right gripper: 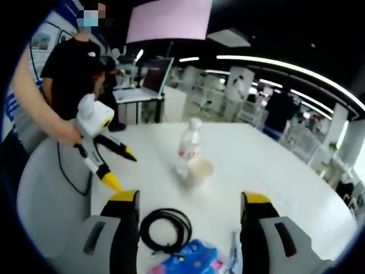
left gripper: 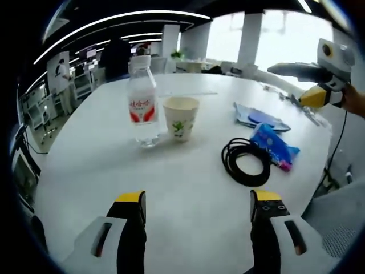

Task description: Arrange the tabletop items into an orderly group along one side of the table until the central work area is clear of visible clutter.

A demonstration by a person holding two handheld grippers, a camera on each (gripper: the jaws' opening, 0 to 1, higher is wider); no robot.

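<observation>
White table (left gripper: 188, 194), round, mostly bare near the camera. Going left to right in left gripper view: left gripper (left gripper: 197, 208) low at bottom edge, jaws wide apart, nothing between them, hovering over bare tabletop. Then clear water bottle (left gripper: 142, 105) with red label, upright, cap on. Just beside it, paper cup (left gripper: 181, 117), upright, near touching bottle. Further right, black cable coil (left gripper: 246, 161) lying flat, then blue packet (left gripper: 274, 146) just beside coil, then blue cloth-like item (left gripper: 259, 118) behind it. Far right, right gripper (left gripper: 302, 85) held above table edge.

Right gripper view: right gripper (right gripper: 188, 208) also spread wide, empty, above coil and packet.

Items scattered across middle, no grouping along a side visible yet. Task looks barely started.

Risks, judged: bottle tall and narrow, likely to tip if pushed high or bumped into cup; cup light, could topple or crush under tight pinch; coil floppy, may unwind or snag packet when dragged; two grippers working close could collide.
</observation>
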